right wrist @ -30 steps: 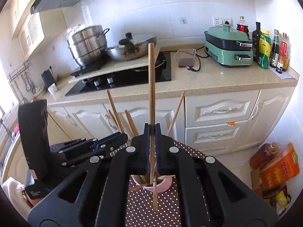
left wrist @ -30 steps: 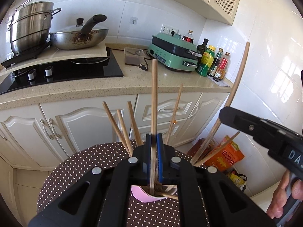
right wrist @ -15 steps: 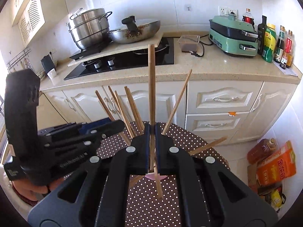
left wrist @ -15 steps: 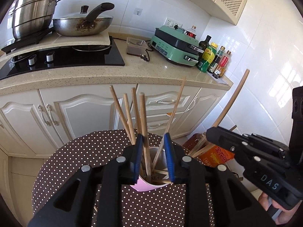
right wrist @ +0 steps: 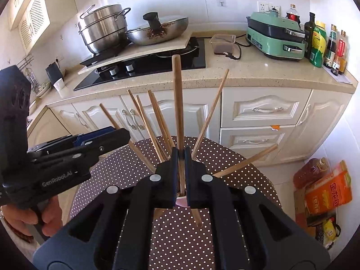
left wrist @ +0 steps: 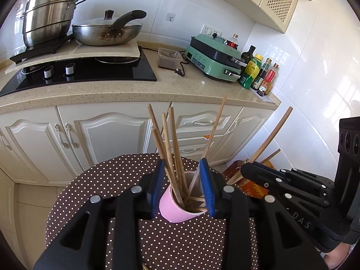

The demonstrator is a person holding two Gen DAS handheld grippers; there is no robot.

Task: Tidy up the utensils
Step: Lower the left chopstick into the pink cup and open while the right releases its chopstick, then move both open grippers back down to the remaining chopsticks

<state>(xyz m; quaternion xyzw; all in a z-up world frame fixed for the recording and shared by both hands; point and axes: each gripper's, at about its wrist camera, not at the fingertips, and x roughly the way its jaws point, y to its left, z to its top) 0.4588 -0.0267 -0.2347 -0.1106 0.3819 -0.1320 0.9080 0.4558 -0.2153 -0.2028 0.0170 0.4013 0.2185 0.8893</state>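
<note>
A pink cup (left wrist: 174, 209) stands on the round dotted table (left wrist: 101, 180) and holds several wooden chopsticks (left wrist: 173, 148) fanned out. My left gripper (left wrist: 181, 184) is open and empty, its blue pads either side of the cup's mouth. My right gripper (right wrist: 180, 157) is shut on one upright chopstick (right wrist: 177, 103) directly above the cup, which is mostly hidden behind its fingers (right wrist: 181, 200). In the left wrist view the right gripper (left wrist: 249, 171) sits to the right with its chopstick (left wrist: 270, 137) slanting up. Another chopstick (right wrist: 196, 217) lies on the table.
The kitchen counter (left wrist: 135, 87) with a hob, a wok (left wrist: 105, 31), a steel pot, a green grill (left wrist: 213, 60) and bottles runs behind the table. White cabinets stand below it. Bags and an oil bottle (right wrist: 321, 189) sit on the floor at right.
My left gripper has opened and let its chopstick drop into the cup, then drawn back a little. My right gripper keeps hold of its chopstick above the cup.
</note>
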